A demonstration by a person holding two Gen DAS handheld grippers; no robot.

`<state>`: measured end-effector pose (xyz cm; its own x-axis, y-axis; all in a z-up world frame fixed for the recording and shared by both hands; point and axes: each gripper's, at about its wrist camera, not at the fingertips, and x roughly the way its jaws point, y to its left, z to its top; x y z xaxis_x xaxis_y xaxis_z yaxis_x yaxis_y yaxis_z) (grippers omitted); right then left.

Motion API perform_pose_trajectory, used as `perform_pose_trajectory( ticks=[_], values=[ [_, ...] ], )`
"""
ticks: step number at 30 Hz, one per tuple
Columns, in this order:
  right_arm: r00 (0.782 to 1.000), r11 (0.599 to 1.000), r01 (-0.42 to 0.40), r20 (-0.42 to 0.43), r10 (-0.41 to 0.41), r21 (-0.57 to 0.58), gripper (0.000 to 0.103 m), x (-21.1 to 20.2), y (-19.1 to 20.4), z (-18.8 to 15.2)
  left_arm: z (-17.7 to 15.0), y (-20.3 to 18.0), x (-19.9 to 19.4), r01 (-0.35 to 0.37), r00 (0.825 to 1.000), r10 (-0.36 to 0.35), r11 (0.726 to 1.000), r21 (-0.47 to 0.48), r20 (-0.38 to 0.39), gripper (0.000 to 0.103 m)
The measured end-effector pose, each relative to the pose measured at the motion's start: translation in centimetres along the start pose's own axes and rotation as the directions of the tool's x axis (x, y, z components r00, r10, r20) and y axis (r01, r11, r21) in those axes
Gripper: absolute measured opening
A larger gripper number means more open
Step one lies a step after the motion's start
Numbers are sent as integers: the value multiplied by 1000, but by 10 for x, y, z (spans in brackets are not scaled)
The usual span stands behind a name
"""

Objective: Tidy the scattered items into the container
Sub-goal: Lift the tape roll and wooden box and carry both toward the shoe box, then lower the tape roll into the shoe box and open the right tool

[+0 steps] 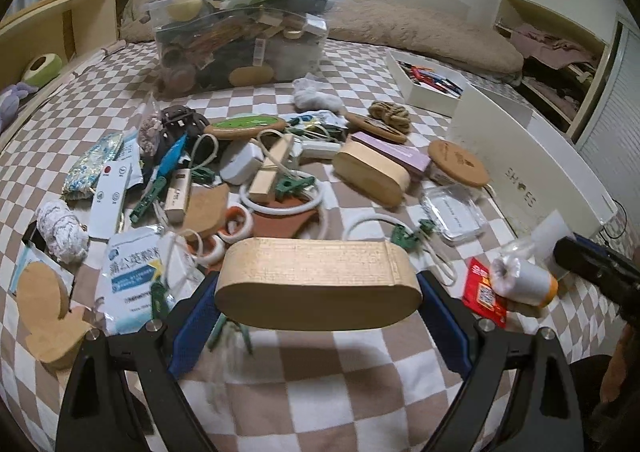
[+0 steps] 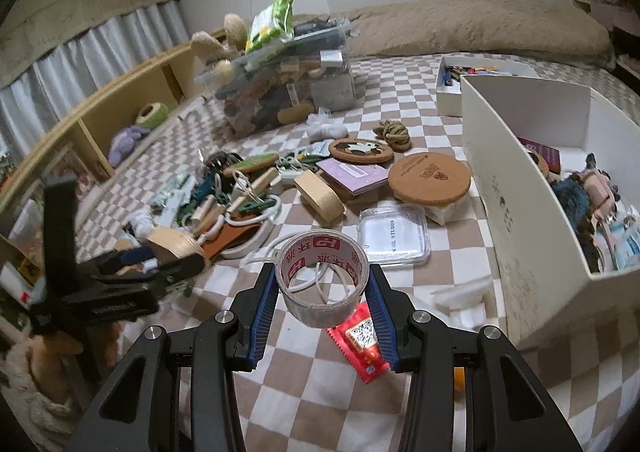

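My left gripper (image 1: 318,292) is shut on a long oval wooden box (image 1: 318,280) and holds it above the checked bedspread. It shows at the left of the right wrist view (image 2: 176,256) with the box (image 2: 176,246). My right gripper (image 2: 322,286) is shut on a roll of clear tape (image 2: 322,276) with red print, lifted off the bed. It also shows in the left wrist view (image 1: 520,280). The white shoe box (image 2: 528,211) stands to the right, holding several items. Scattered items lie in a heap (image 1: 240,171) ahead.
A full clear plastic bin (image 1: 240,43) stands at the back. A small white tray of pens (image 1: 428,81) lies near the pillow. A red packet (image 2: 362,336), a clear flat case (image 2: 394,236) and a cork-lidded jar (image 2: 430,179) lie near the shoe box.
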<state>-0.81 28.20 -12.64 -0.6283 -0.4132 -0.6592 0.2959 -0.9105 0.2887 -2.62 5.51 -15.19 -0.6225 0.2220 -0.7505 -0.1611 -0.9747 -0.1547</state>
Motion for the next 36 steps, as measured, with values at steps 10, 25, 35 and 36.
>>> perform_pose_trajectory(
  ticks=[10, 25, 35, 36],
  values=[
    [999, 1000, 13, 37, -12, -12, 45, -25, -7, 4, -1, -34, -14, 29, 999, -31, 999, 40, 39, 94],
    [979, 991, 129, 155, -134, 42, 45, -91, -94, 22, 27, -112, -16, 141, 985, -153, 980, 143, 78, 94],
    [954, 969, 215, 186, -234, 119, 45, -119, -156, 43, 45, -159, -13, 225, 967, -244, 956, 189, 80, 94],
    [952, 966, 226, 179, -246, 126, 45, -119, -162, 45, 48, -163, -13, 231, 965, -251, 953, 195, 81, 94]
  ],
)
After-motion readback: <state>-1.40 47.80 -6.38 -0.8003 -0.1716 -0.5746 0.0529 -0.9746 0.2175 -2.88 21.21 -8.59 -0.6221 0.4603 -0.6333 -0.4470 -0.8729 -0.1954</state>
